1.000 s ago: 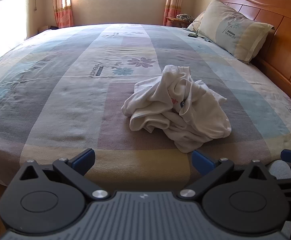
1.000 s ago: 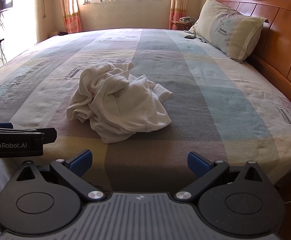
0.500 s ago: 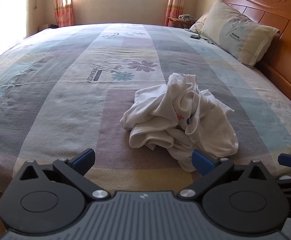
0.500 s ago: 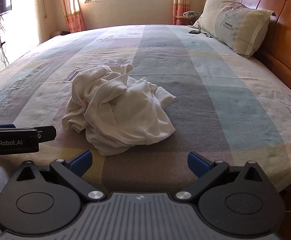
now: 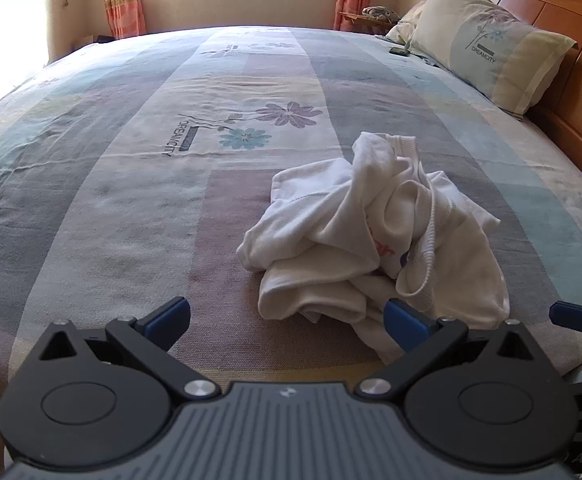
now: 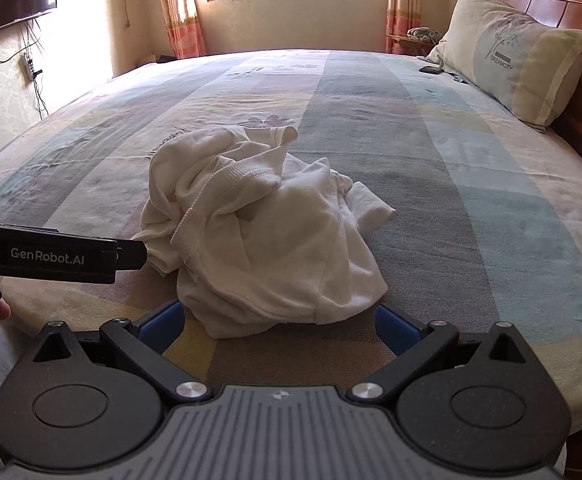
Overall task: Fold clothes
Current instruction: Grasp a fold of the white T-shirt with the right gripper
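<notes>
My left tool [image 5: 287, 320] and right tool [image 6: 277, 322] both gape wide, holding nothing. The crumpled white shirt [image 6: 267, 232] lies on the bed [image 6: 471, 200], just ahead of them.

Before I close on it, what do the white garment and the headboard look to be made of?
White garment: looks like soft matte cotton knit; ribbed neckband, limp creases. Headboard: apparently glossy varnished wood; reddish-brown panels, carved top rail.
</notes>
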Demonstrator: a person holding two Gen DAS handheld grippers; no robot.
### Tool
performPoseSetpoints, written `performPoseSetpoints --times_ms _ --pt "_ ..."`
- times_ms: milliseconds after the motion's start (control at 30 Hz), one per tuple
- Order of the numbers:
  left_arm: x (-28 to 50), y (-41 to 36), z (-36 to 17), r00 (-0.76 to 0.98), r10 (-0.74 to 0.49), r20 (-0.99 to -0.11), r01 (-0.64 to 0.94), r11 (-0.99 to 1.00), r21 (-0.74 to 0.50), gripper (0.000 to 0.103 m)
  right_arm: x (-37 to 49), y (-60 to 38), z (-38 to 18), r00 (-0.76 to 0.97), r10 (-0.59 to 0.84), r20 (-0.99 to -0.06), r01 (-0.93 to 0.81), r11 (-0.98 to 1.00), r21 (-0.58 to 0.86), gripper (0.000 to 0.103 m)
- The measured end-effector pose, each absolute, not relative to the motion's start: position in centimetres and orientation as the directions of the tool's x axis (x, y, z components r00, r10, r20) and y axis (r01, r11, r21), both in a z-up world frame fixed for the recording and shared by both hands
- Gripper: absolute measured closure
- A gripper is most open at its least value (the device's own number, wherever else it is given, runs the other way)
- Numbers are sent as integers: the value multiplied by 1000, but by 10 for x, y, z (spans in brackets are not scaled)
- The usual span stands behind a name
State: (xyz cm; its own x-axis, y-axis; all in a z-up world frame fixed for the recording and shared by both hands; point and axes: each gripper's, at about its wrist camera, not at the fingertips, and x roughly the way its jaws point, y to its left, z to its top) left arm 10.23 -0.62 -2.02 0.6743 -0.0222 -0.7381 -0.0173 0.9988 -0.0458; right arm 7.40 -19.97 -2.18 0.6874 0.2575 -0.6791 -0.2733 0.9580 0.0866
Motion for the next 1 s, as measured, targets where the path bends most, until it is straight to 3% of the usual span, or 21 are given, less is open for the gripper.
performPoseSetpoints --times_ms 533,700,767,1000 --pt "119 -2 -23 668 -14 -744 -24 999 -41 1 95 -193 -28 640 317 -700 -338 934 114 1" --pt "118 5 -21 677 -4 -736 -34 999 -37 1 95 -183 -26 629 330 -704 -408 911 62 42" --pt "118 9 -20 678 -5 -735 -33 999 -37 1 96 -179 -25 627 333 -705 -432 901 41 53" --pt "116 15 -17 685 -8 -729 -23 999 -32 1 96 -151 -26 629 360 -689 -554 830 -71 55"
